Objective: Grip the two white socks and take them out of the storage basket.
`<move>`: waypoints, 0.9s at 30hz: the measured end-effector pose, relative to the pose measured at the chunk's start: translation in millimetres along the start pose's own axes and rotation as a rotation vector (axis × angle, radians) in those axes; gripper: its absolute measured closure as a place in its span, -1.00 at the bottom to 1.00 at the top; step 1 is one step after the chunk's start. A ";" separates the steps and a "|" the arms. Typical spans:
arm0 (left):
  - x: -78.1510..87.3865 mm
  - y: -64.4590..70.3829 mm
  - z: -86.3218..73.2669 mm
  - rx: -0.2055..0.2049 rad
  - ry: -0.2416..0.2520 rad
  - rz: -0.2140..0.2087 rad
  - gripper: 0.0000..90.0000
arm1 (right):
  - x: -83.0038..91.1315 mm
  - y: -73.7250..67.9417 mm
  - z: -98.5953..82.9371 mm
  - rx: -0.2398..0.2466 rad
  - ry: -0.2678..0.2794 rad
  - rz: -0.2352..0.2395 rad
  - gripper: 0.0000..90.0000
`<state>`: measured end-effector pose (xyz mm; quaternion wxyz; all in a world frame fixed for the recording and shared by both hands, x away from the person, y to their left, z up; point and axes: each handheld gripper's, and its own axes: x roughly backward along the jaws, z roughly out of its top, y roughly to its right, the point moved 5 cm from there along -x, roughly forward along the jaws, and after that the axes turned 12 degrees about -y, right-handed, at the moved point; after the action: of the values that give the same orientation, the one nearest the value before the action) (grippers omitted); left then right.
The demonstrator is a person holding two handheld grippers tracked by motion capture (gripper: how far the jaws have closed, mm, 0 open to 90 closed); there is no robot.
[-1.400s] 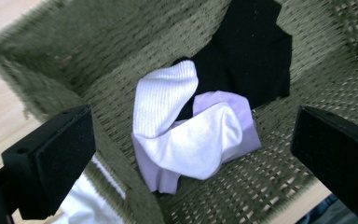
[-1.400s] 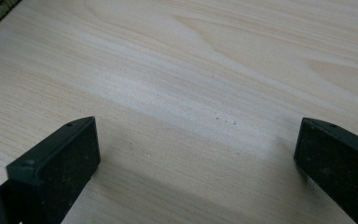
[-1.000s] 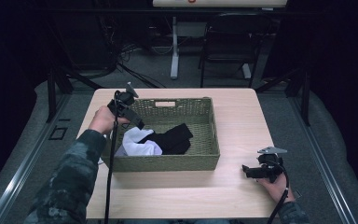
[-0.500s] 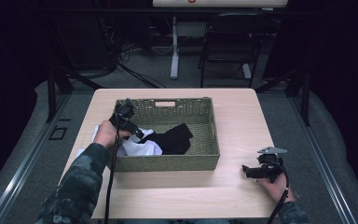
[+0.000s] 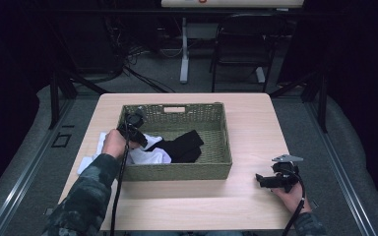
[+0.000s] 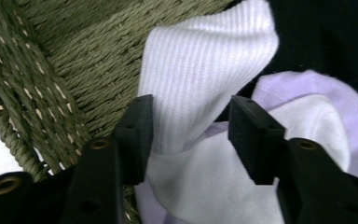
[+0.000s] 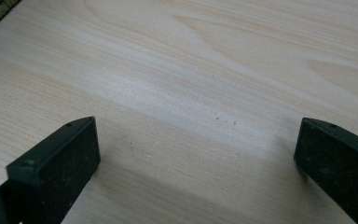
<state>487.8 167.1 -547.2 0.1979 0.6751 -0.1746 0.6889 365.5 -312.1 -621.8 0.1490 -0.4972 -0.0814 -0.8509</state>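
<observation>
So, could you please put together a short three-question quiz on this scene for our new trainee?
1. True or false: the left gripper has its jaws apart around a fold of the white ribbed cloth.
2. What lies under the right gripper? A) the green woven basket B) the bare light wooden table C) the black garment
3. Fill in: some white cloth hangs over the basket's ____ wall, seen from the high view.

Key: 1 true; 2 B; 3 left.
</observation>
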 end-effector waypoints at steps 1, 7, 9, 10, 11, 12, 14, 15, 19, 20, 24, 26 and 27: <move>-0.8 -0.5 0.1 -0.001 -0.004 0.007 0.23 | 0.0 0.0 0.0 0.000 0.000 0.000 -1.00; -3.6 1.4 0.2 -0.004 -0.020 0.031 0.74 | 0.0 -0.1 0.0 -0.002 0.002 -0.002 -1.00; -3.8 2.3 -0.2 -0.013 -0.025 0.031 0.82 | 0.0 -0.1 0.0 -0.002 0.002 -0.002 -1.00; -3.4 2.8 -0.4 -0.018 -0.024 0.029 0.84 | 0.0 0.0 0.0 -0.002 0.002 -0.002 -1.00; -3.1 3.2 -0.4 -0.020 -0.019 0.023 0.85 | 0.0 0.0 0.0 0.000 0.000 0.000 -1.00; -2.2 2.9 -0.7 -0.029 -0.021 0.020 0.86 | 0.4 0.3 -0.1 0.005 -0.006 0.001 -1.00; 0.3 3.7 -1.1 -0.039 -0.023 0.000 0.86 | 0.0 0.0 0.1 0.000 0.000 0.001 -1.00; 3.5 3.7 -1.1 -0.045 -0.024 -0.008 0.86 | 0.0 0.0 0.0 0.000 0.000 0.000 -1.00; 26.8 4.1 0.4 -0.077 -0.018 -0.046 0.86 | 0.0 0.0 0.0 0.000 0.000 0.000 -1.00; 33.0 4.6 1.1 -0.084 -0.016 -0.061 0.86 | 0.3 0.3 0.0 0.004 -0.004 0.001 -1.00; 56.4 6.6 3.6 -0.116 -0.022 -0.065 0.86 | 0.2 0.2 -0.1 0.002 -0.003 -0.001 -1.00; 68.2 8.3 5.1 -0.123 -0.015 -0.061 0.86 | 0.3 0.1 -0.2 0.001 -0.004 -0.001 -1.00; 72.8 8.7 5.8 -0.126 -0.009 -0.063 0.86 | 0.3 0.1 -0.3 0.001 -0.005 -0.001 -1.00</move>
<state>487.6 159.3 -474.1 0.2606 0.6697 -0.1973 0.6668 365.2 -312.3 -621.7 0.1486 -0.4991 -0.0823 -0.8497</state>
